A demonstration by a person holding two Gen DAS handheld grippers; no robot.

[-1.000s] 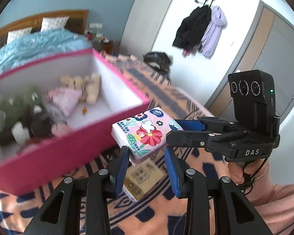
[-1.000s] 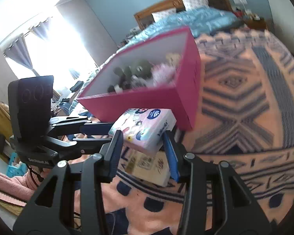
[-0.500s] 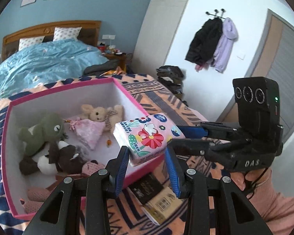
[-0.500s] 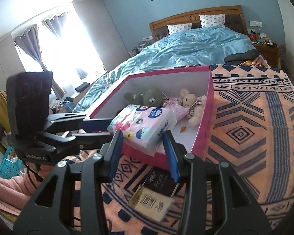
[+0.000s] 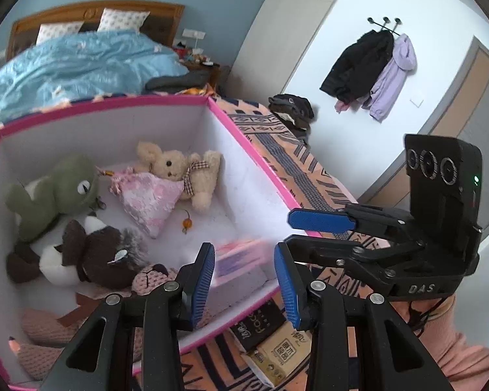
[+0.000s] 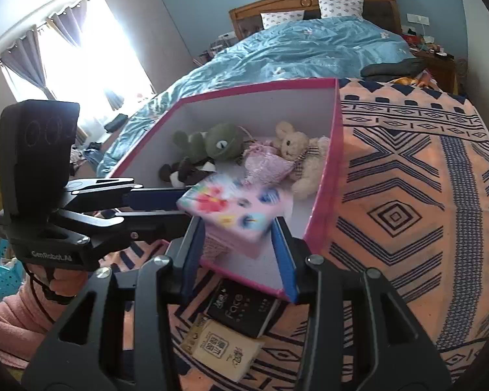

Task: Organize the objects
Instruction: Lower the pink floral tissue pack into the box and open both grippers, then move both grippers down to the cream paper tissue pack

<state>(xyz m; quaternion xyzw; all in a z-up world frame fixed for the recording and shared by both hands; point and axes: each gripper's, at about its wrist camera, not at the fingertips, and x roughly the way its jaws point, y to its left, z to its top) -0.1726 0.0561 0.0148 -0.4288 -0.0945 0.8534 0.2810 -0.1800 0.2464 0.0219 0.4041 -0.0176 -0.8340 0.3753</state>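
Observation:
A pink floral tissue pack [image 5: 241, 257] shows blurred inside the pink box [image 5: 254, 159], low near the front wall. It lies beyond the pads of my left gripper [image 5: 243, 249], which stands open with nothing pressed between them. In the right wrist view the same pack [image 6: 234, 208] is smeared just past my right gripper [image 6: 236, 224], whose pads do not press on it. Both grippers hover over the box's near corner, at right angles to each other. A green frog [image 5: 65, 185], a cream rabbit [image 5: 176, 166], a pink pouch [image 5: 146, 195] and a brown plush [image 5: 88, 254] lie in the box.
A black packet [image 6: 241, 309] and a tan packet [image 6: 225, 348] lie on the patterned blanket [image 6: 407, 195] in front of the box. Behind it is a bed with a blue duvet [image 6: 309, 49]. Coats [image 5: 371, 65] hang on the wall, and a pink sleeve [image 6: 13, 319] is at the left.
Both grippers carried the tissue pack from in front of the box to above its near corner. The pack has left the jaws and dropped into the box.

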